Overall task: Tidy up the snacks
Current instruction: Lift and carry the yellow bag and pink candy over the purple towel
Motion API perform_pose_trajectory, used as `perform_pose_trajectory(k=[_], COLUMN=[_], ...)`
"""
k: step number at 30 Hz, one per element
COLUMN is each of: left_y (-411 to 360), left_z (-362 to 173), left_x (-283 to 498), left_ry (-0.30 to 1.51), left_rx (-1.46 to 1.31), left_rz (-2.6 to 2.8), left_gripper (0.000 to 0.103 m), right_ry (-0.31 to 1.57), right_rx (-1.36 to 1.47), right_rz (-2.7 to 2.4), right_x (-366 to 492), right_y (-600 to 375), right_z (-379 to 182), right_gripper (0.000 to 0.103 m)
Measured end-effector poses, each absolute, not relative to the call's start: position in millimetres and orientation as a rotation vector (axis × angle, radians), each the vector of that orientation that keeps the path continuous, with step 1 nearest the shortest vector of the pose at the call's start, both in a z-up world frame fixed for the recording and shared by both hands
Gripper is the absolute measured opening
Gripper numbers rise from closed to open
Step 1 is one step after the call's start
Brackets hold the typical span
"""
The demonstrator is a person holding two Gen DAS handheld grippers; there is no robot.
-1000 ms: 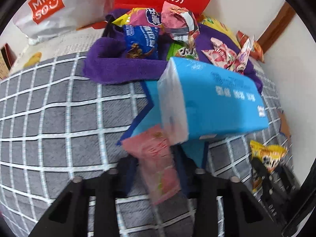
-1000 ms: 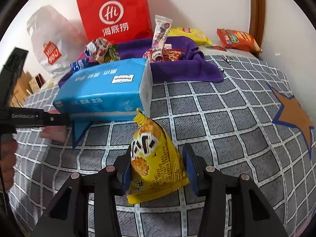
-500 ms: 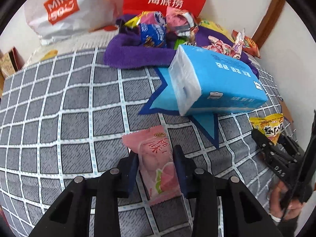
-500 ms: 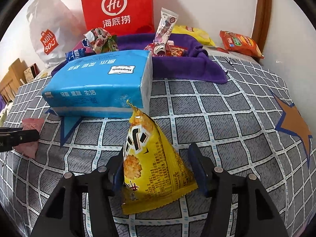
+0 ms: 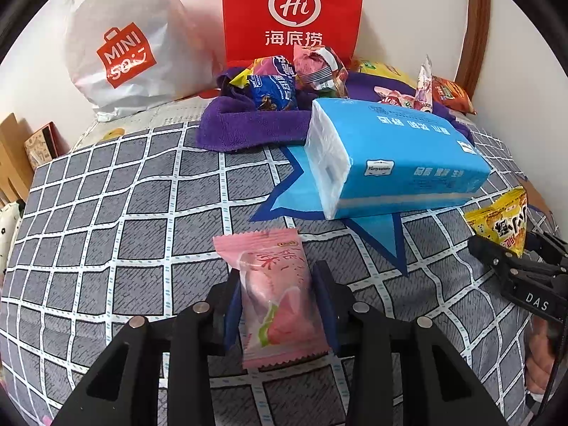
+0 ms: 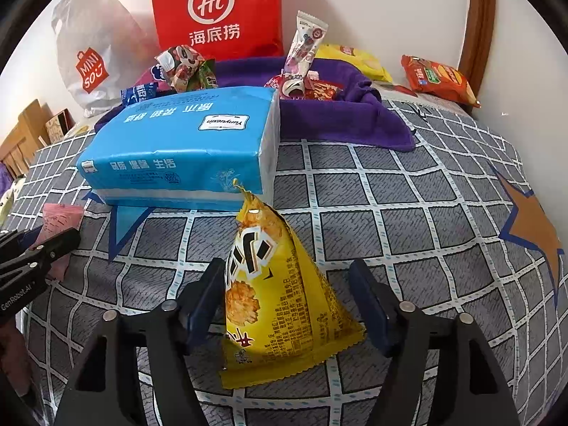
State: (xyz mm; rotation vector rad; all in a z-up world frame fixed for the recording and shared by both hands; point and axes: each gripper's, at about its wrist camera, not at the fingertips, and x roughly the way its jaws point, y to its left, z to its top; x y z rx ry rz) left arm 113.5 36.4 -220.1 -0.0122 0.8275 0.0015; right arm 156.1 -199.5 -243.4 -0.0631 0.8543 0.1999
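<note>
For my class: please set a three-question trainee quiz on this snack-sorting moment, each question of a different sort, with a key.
1. True or false: the left gripper has a pink snack packet between its fingers.
2. The yellow snack packet sits in which gripper? A left B right
3. Fill in: the blue tissue pack lies in front of a ____ towel holding snacks.

Key: 1 true; 2 B; 3 purple.

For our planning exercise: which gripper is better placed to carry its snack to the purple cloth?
Probably left: the left gripper pinches the pink packet on both sides; the right gripper stands open, its jaws loose around the yellow packet.
</note>
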Motion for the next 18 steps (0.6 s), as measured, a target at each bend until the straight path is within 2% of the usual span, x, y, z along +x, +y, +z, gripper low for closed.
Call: perform_pose_trajectory(k=[11, 16, 18], left_y=[33.6, 32.7, 34.7], left_z=[-221.6, -221.5, -221.5], left_x=[112.3, 111.3, 111.4], left_ry=[0.83, 0.83, 0.828], left_rx=[-0.013, -0.015, -0.031], left_rz=[-0.028, -0.034, -0.057], left_gripper=[0.047, 0.049, 0.055], right_ry=[0.853, 0.854, 0.854], right_rx=[-0.067, -0.074, -0.064], right_rz=[0.223, 0.234, 0.242], right_x=[154.9, 153.3, 153.2], right_y=[-197.6, -194.7, -195.9], right_z=[-243.9, -244.3, -244.1], right_gripper=[0.077, 0.078, 0.078])
